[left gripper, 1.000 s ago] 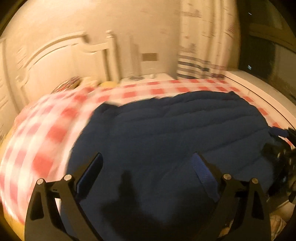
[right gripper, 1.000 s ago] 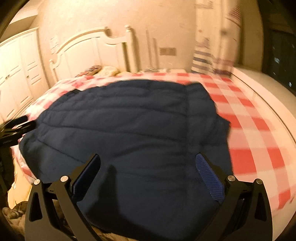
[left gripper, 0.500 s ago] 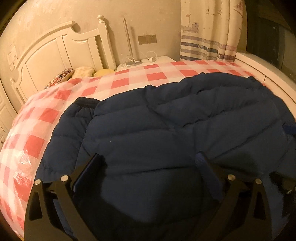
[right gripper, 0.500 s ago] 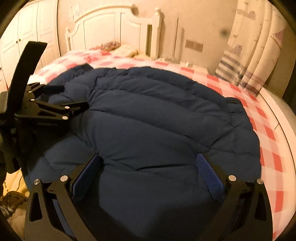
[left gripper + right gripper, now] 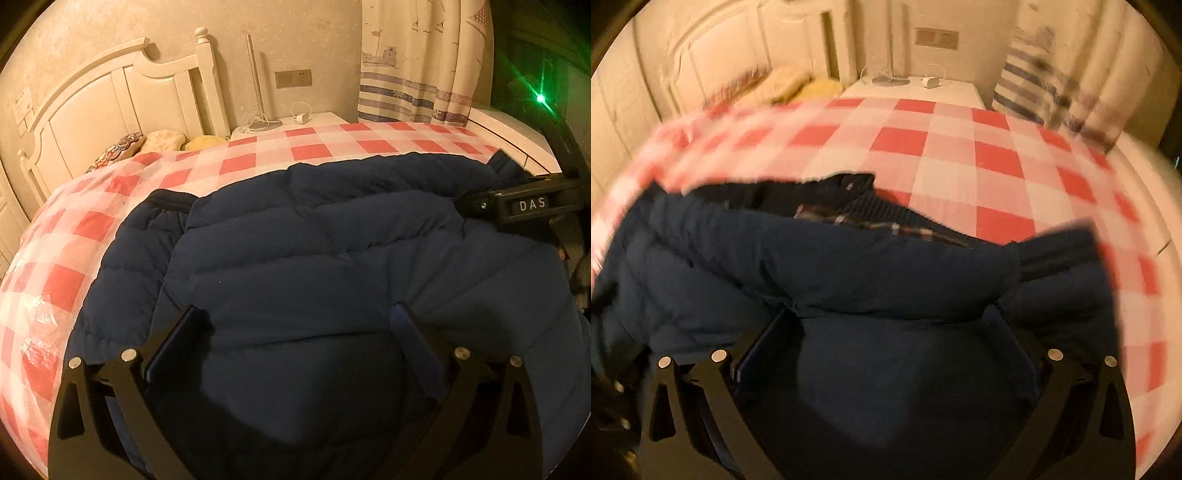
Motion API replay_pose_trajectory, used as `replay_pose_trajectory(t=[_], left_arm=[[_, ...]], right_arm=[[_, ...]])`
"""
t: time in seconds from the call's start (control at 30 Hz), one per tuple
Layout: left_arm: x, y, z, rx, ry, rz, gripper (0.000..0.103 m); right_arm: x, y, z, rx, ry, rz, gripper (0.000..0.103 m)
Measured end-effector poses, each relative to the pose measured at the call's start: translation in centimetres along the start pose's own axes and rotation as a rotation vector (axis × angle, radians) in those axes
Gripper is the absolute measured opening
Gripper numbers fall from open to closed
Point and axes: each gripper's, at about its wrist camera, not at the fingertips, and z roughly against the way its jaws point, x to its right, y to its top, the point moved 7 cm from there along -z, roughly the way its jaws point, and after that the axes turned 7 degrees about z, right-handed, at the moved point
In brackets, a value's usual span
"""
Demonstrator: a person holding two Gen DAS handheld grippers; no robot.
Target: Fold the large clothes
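From the left wrist, a navy puffer jacket is seen spread across the red-and-white checked bedspread, and the left gripper is held wide open directly over its near part, nothing being gripped between the blue pads; contact with the fabric cannot be judged. The right gripper is caught at the far right edge over the jacket, its fingers cut off. A white headboard and a striped curtain are seen behind. From the right wrist, everything is smeared by motion: the jacket is seen bunched between the widely parted fingers of the right gripper, nothing clamped, the plaid lining being exposed; the bedspread lies beyond.
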Motion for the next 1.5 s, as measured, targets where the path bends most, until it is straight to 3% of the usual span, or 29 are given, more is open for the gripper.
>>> replay_pose_trajectory(t=[0.17,0.27,0.33,0.4,0.43,0.47,0.5,0.57,0.63,0.77,0.83,0.87,0.93,1.03,1.13,1.23,1.33,1.4,1.5], left_arm=[[-0.5,2.3,0.3,-0.087,-0.06,0.036,0.101],[-2.7,6.1,1.1,0.0,0.022,0.057,0.101],[-4.4,7.9,-0.5,0.004,0.089,0.063,0.101],[-6.8,7.7,-4.0,-0.076,0.179,0.065,0.101],[-7.9,6.5,-6.9,-0.166,0.19,0.088,0.101],[-8.3,6.0,-7.8,-0.199,0.138,0.138,0.101],[-8.7,6.0,-7.7,-0.192,0.122,0.167,0.101],[-8.2,6.1,-7.2,-0.156,0.165,0.128,0.101],[-7.7,6.1,-6.9,-0.131,0.203,0.093,0.101],[-7.5,6.1,-7.1,-0.137,0.203,0.094,0.101],[-7.5,6.1,-6.9,-0.135,0.199,0.098,0.101],[-7.7,6.1,-6.9,-0.134,0.197,0.1,0.101],[-8.1,6.1,-6.9,-0.133,0.194,0.107,0.101],[-8.1,6.0,-7.0,-0.137,0.186,0.111,0.101],[-8.1,6.1,-7.0,-0.137,0.182,0.115,0.101],[-8.0,6.1,-7.1,-0.139,0.182,0.115,0.101],[-8.1,6.0,-7.1,-0.137,0.181,0.116,0.101],[-8.2,6.0,-7.1,-0.137,0.176,0.122,0.101],[-8.2,6.0,-7.1,-0.137,0.176,0.122,0.101]], right_arm=[[-0.3,-0.3,0.2,0.01,-0.032,0.021,0.099],[-0.3,-0.4,0.3,0.013,-0.022,0.014,0.099],[-0.3,-0.1,0.2,0.014,-0.018,0.012,0.099],[-0.2,-0.2,0.2,0.016,-0.015,0.009,0.099],[-0.2,-0.2,0.3,0.018,-0.014,0.008,0.099],[-0.2,-0.2,0.3,0.023,-0.01,0.004,0.099],[-0.2,-0.2,0.3,0.021,-0.009,0.004,0.099],[-0.1,0.0,0.6,0.009,-0.022,-0.002,0.098],[-0.5,0.6,2.0,0.022,-0.102,-0.001,0.098],[-5.3,3.0,5.5,0.149,-0.01,0.08,0.098],[-7.5,3.4,4.6,0.129,-0.015,0.148,0.098],[-8.4,3.2,2.6,0.072,-0.047,0.197,0.098],[-8.9,2.2,-0.5,-0.024,-0.029,0.219,0.099],[-8.1,2.4,-0.6,-0.027,0.033,0.159,0.099],[-6.8,2.4,2.0,0.026,-0.017,0.143,0.098],[-3.0,2.2,4.5,0.086,-0.084,0.076,0.098],[2.8,0.1,2.3,0.0,-0.131,-0.035,0.098],[4.6,-1.0,1.0,0.009,0.012,-0.162,0.099],[3.9,-0.8,1.1,-0.004,-0.066,-0.12,0.098]])
